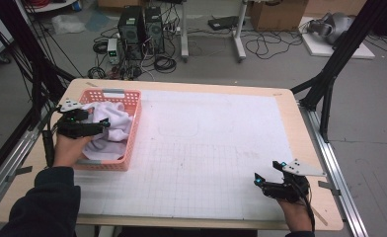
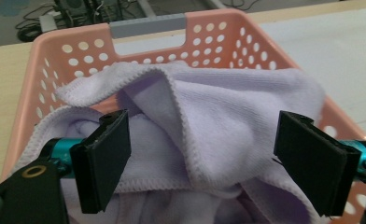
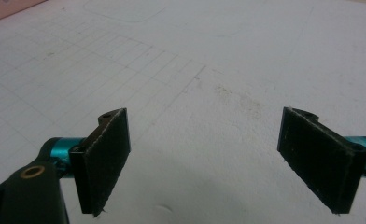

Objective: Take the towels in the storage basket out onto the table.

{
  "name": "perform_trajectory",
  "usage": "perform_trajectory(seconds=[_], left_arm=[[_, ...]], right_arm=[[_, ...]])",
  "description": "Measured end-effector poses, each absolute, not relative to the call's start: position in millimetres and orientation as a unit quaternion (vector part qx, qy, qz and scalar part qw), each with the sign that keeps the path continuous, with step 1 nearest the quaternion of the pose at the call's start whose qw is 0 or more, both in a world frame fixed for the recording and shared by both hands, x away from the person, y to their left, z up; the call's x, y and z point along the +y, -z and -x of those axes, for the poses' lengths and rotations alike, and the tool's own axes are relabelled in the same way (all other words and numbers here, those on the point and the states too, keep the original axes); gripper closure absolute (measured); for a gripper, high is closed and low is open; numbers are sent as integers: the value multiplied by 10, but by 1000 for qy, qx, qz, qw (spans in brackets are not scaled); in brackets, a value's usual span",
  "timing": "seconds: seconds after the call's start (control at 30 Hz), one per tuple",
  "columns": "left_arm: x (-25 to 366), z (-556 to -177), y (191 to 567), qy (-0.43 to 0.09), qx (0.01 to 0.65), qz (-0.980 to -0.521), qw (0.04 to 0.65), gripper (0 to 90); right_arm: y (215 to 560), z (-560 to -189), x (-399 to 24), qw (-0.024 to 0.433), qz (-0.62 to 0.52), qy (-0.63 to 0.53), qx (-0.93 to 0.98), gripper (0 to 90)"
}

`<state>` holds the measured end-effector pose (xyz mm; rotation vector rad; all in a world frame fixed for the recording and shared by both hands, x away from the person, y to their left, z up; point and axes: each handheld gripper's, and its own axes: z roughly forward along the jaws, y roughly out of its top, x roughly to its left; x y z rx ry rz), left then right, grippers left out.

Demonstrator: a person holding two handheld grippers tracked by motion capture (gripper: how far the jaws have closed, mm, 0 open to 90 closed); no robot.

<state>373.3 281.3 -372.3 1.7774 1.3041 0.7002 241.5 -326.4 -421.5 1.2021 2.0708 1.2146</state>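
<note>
**Left gripper over the towel in the basket**

My left gripper [image 2: 202, 163] hangs jaws wide over the lilac towel [image 2: 228, 116], crumpled in the pink basket [image 1: 132, 129] at the table's [image 1: 221, 212] far-left corner. My right gripper [image 3: 204, 163] hovers open near the near-right corner.

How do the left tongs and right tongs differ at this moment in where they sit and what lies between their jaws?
The left tongs hover over the pink basket with the lavender towel bunched between their jaws; the right tongs sit apart at the table's near right, with the bare white gridded mat between theirs. The left tongs are poised to grasp; the right tongs look idle. Both stand wide open, holding nothing.
</note>
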Motion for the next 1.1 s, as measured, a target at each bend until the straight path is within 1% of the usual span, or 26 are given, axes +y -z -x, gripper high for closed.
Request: perform_trajectory(seconds=[0.13, 0.23, 0.37, 0.47, 0.53, 0.57, 0.6, 0.63, 0.73, 0.83, 1.1], left_arm=[[2785, -3848, 3788, -265, 535, -716, 363, 185], [2777, -3914, 3842, -254, 543, -723, 344, 163], [2785, -3969, 3911, -238, 556, -725, 330, 141], [2813, -4023, 3975, -206, 576, -726, 313, 119], [2813, -4038, 3991, -199, 580, -728, 308, 117], [2805, -4050, 4009, -194, 581, -730, 302, 107], [2783, -4071, 4043, -185, 581, -740, 286, 75], [2783, -4071, 4043, -185, 581, -740, 286, 53], [2724, -4106, 4097, -176, 576, -755, 259, 17], [2721, -4118, 4128, -171, 578, -756, 255, 17], [2677, -4143, 4175, -187, 570, -764, 236, 22]], right_arm=[[4218, -2417, -3266, 226, -437, -440, 752, 156], [4219, -2416, -3266, 226, -436, -440, 752, 156], [4220, -2414, -3270, 225, -437, -439, 752, 156], [4224, -2413, -3275, 226, -437, -438, 753, 157], [4224, -2413, -3275, 225, -437, -438, 753, 157], [4223, -2408, -3271, 225, -438, -438, 752, 157], [4222, -2408, -3272, 226, -437, -437, 753, 157], [4222, -2407, -3273, 226, -437, -437, 753, 157], [4224, -2404, -3283, 228, -437, -437, 753, 158], [4224, -2398, -3289, 227, -439, -436, 752, 158], [4227, -2391, -3292, 228, -439, -434, 753, 161]])
